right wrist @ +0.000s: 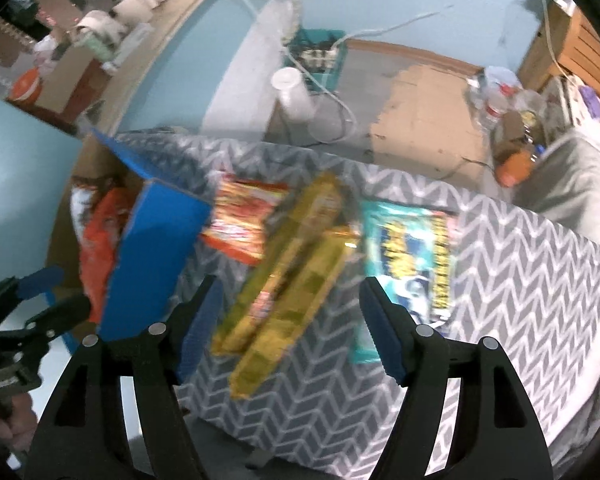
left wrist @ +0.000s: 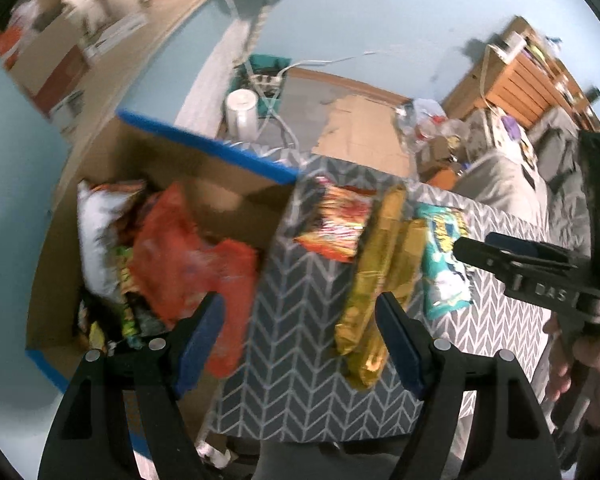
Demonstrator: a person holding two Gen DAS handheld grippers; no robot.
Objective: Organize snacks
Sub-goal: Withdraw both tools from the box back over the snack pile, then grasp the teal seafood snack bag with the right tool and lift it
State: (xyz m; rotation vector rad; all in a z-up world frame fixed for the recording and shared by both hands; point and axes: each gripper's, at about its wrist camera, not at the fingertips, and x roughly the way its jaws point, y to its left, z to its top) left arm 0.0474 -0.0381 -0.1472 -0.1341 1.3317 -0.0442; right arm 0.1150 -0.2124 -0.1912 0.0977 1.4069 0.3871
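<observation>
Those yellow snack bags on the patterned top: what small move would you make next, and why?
Probably lower the right gripper onto the yellow bags: its jaws are open and empty right above them, and the cardboard box beside already holds other snacks.

Surface: grey cloth with a white chevron pattern.
Cardboard box: brown inside, bright blue along the rim and outer wall.
Snack bag in box: orange-red.
Second bag in box: white, with orange print at the top.
Small packets in box: green and yellow, too blurred for detail.
Snack packet on the surface: red and orange with yellow print.
Long packets: golden yellow with darker olive patches.
Flat packet: teal with yellow and dark blue print.
Left gripper: black frame, blue pads on the fingers.
Right gripper: the same black and blue.
Wall: pale blue.
Shelf unit: orange-brown wood.
Cylinder on the floor: white.
</observation>
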